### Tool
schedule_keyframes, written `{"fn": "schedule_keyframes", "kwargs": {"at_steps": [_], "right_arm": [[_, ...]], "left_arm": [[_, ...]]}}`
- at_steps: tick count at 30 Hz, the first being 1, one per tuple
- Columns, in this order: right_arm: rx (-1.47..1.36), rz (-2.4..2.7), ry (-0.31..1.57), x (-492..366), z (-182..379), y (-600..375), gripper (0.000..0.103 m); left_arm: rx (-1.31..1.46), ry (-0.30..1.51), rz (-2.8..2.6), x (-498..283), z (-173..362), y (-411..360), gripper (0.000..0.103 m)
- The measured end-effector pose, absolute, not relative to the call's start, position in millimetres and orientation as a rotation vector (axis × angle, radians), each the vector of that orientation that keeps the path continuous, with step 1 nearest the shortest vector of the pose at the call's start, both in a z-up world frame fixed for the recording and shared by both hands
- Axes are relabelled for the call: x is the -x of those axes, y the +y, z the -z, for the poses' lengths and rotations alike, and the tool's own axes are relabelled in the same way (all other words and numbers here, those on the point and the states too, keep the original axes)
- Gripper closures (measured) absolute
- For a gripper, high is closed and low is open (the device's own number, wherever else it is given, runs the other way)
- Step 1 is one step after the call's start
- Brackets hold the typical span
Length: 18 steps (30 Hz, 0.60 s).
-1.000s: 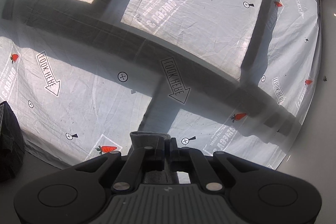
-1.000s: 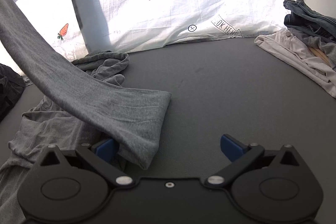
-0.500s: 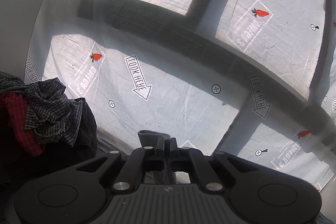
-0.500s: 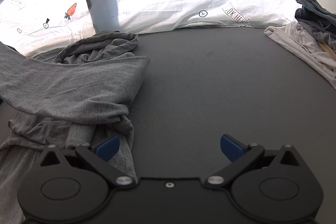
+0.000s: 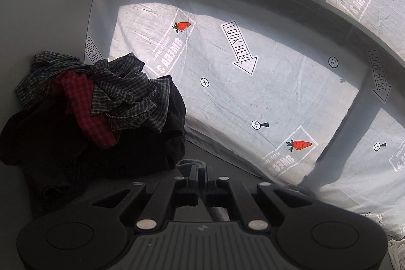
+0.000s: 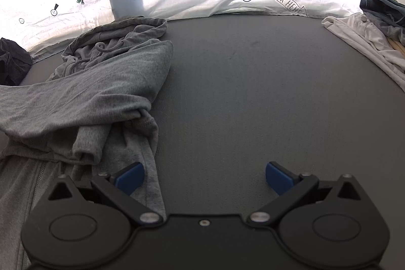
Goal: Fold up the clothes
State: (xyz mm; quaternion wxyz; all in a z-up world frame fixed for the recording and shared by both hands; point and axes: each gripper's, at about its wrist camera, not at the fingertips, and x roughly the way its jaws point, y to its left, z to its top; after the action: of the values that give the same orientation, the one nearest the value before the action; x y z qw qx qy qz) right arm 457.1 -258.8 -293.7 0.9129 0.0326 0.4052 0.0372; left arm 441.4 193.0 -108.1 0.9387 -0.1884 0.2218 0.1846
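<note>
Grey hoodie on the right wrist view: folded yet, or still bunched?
Partly folded, not neat. The grey hoodie has a sleeve laid across its body, with the hood rumpled behind. The left tool is shut on grey fabric.

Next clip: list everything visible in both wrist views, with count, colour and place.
Hoodie: one, grey, zippered, crumpled at the left of the table.
Table: one, dark grey.
Backdrop sheet: one, white, printed with carrots and arrows, behind the table.
Clothes pile: one, black, plaid and red garments, far left.
Pale garment: one, off-white, right edge.
Jeans: dark blue, count unclear, behind the pale garment.
Left tongs: black, shut on a bit of grey fabric.
Right tongs: black with blue pads, open, by the hoodie's hem.
</note>
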Motion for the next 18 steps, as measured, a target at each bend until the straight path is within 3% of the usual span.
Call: {"fn": "schedule_keyframes", "kwargs": {"at_steps": [10, 18], "right_arm": [[-0.02, -0.069, 0.841, -459, 295, -254, 0.0], [-0.009, -0.06, 0.86, -461, 294, -251, 0.0]], "left_arm": [[0.384, 0.587, -0.391, -434, 157, 194, 0.099], [0.386, 0.609, -0.137, -452, 161, 126, 0.099]]}}
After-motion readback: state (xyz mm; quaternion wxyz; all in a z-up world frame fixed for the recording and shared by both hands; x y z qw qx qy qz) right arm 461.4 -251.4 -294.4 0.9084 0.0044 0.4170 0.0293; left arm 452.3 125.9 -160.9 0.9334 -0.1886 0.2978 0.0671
